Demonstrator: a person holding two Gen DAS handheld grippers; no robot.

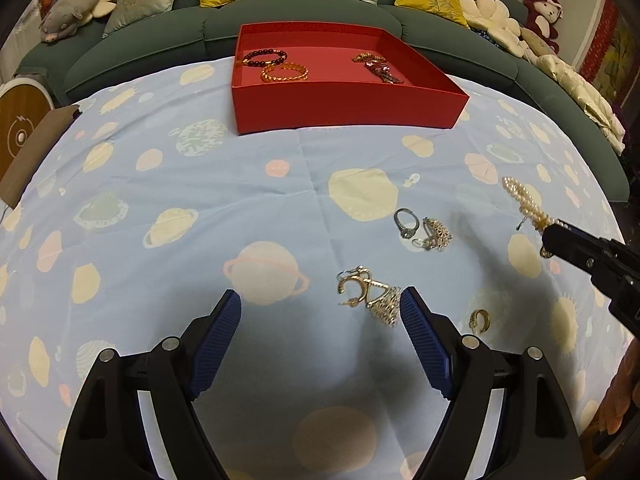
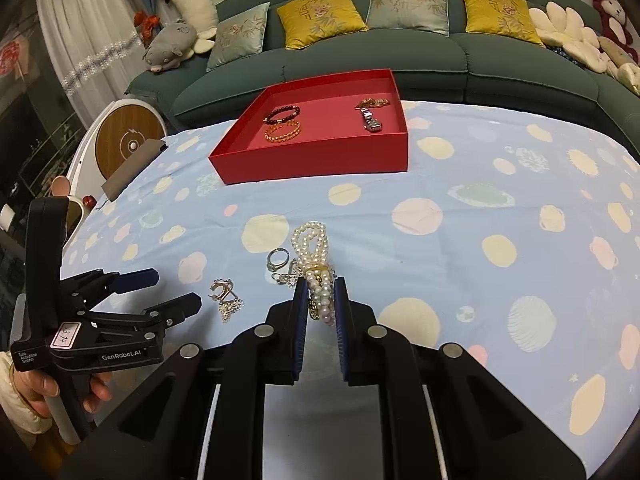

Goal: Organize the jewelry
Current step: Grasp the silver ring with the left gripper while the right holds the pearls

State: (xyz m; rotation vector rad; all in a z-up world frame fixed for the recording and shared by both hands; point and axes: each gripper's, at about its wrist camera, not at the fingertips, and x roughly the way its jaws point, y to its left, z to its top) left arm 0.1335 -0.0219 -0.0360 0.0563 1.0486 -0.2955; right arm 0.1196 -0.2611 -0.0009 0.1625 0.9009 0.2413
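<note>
Pearls fill the right claw point(image 2: 321, 300): its blue pads are pinched tight on a bunched pearl strand point(image 2: 314, 258) with a gold band around it, and the loops stick out past the fingertips, lifted off the cloth. Beyond those tips, far across the planet-print cloth of the counter point(image 2: 460, 240), sits the red tray point(image 2: 316, 160), holding a dark bead bracelet point(image 2: 281, 114), an amber bead bracelet point(image 2: 282, 131) and a watch point(image 2: 371, 119) with a gold piece above it. Just ahead and to the left of the right claw lie a silver ring point(image 2: 277, 259) and a small cluster of gold earrings point(image 2: 225, 295). The left claw point(image 1: 321, 318) hangs spread wide with nothing between its pads, angled down over the cloth; the earring cluster lies just off its right fingertip, and a single gold hoop point(image 1: 479, 321) rests outside that finger.
</note>
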